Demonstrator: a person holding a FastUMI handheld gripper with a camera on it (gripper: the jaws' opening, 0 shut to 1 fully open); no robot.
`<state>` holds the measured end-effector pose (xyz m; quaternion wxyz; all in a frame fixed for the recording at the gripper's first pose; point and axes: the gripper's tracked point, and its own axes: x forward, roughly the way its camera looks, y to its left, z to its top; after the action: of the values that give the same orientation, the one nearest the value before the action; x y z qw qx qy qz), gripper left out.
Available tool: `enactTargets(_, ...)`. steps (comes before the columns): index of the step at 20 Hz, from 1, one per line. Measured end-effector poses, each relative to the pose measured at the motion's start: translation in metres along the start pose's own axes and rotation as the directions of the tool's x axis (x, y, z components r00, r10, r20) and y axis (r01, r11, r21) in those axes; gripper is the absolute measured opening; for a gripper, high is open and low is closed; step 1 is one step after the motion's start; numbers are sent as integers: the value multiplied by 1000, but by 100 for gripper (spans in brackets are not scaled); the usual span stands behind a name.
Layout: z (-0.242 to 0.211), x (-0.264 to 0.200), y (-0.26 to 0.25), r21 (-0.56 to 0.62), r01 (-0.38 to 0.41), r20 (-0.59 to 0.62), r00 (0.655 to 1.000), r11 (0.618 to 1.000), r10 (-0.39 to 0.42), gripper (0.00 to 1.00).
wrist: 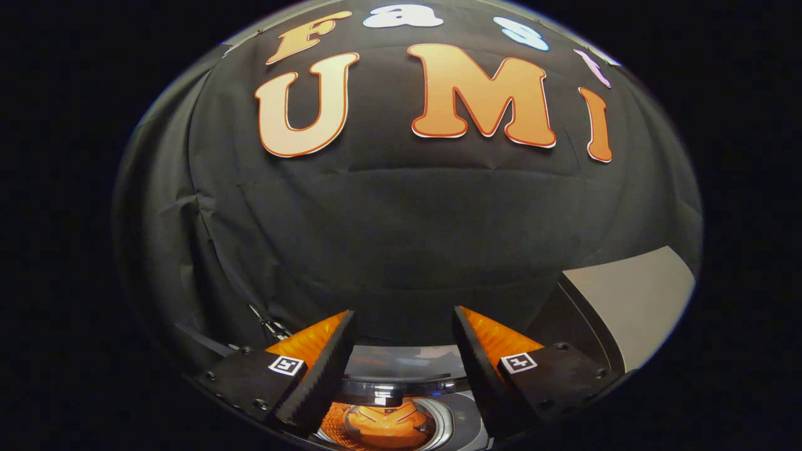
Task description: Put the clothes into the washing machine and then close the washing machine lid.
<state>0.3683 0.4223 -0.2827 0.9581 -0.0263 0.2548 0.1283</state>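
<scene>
So the clothes (pixel 387 421), an orange bundle, are sitting down inside the washing machine (pixel 446 421), in its round drum opening, below and between the tong fingers. The clear lid (pixel 401 365) looks propped up just behind that opening, between the fingers too. The gripper (pixel 404 338) is spread wide apart with nothing pinched in it, hovering above the machine. Off beyond the right finger there's a pale grey panel (pixel 633 300), and black cloth wall (pixel 401 238) straight ahead.

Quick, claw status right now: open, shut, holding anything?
Claw: open, fingers spread apart, holding nothing, above the round washing machine opening with orange clothes inside.
</scene>
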Motion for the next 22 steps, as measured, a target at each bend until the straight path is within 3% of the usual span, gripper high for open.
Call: enactTargets(22,-39,-37,1,-2,-8,59,998,1000,8,98)
